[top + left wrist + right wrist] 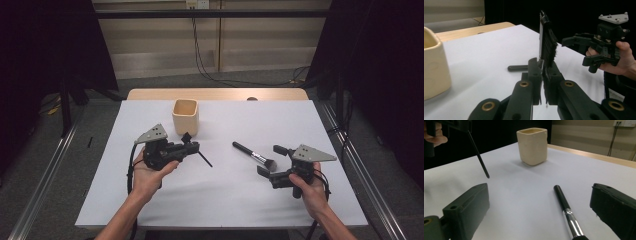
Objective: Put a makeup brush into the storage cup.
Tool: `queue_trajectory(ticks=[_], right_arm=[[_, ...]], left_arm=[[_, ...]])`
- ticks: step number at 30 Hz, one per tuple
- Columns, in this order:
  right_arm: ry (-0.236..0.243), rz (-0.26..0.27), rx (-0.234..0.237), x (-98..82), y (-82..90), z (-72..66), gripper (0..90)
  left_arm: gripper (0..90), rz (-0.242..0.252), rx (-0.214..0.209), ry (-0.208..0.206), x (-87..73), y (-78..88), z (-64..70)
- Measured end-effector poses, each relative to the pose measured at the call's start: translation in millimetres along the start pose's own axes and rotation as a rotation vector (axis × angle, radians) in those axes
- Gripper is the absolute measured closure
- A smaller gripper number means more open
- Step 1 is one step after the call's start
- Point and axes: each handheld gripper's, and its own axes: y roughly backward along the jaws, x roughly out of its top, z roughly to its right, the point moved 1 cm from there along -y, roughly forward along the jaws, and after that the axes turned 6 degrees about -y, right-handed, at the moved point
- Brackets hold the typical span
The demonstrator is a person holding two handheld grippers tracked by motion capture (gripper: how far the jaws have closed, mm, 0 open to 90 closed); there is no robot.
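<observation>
Right gripper (536, 220) jaws apart, straddling makeup brush (567, 212) lying flat; handle axis points toward cream cup (532, 146). Left gripper (192, 146), nearer cup, clamped on small black brush (547, 43), probably comb-type; its thin handle slants away from cup.

Between the right gripper's (541, 215) matt black plastic jaws lies a brush (567, 212) with a glossy handle and a shiny metal ferrule; beyond them stands a matt cream cup (532, 146).

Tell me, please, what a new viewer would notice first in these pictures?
First, the left gripper, shut on a thin black brush, just in front of the cream cup. Next, the open right gripper at the bristle end of a larger brush lying on the white table.
</observation>
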Motion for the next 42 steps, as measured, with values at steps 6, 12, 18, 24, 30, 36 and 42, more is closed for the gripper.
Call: queue_trajectory(ticks=[6,12,18,24,30,36,42], right_arm=[[-0.003,0.013,-0.048,-5.3,12.9,3.6,2.2],[-0.002,0.016,-0.082,-10.7,23.8,7.3,2.2],[-0.01,0.016,-0.102,-16.2,33.5,8.0,1.1],[-0.032,0.039,-0.132,-21.0,39.6,11.3,0.0],[-0.037,0.048,-0.153,-22.1,43.9,10.1,0.1],[-0.037,0.055,-0.143,-23.6,44.3,7.9,0.0],[-0.028,0.048,-0.129,-23.7,43.9,7.7,0.0]], left_arm=[[85.5,-0.012,0.013,0.004,3.3,10.8,-10.5],[85.5,-0.022,0.048,0.005,6.9,19.5,-19.1],[85.5,-0.047,0.08,-0.006,12.2,26.1,-28.6],[85.5,-0.067,0.105,-0.007,18.5,30.7,-38.2],[85.5,-0.107,0.105,-0.014,27.8,30.8,-46.8],[85.5,-0.126,0.128,-0.03,38.0,37.6,-52.8],[85.5,-0.111,0.179,-0.024,44.9,41.9,-63.2]])
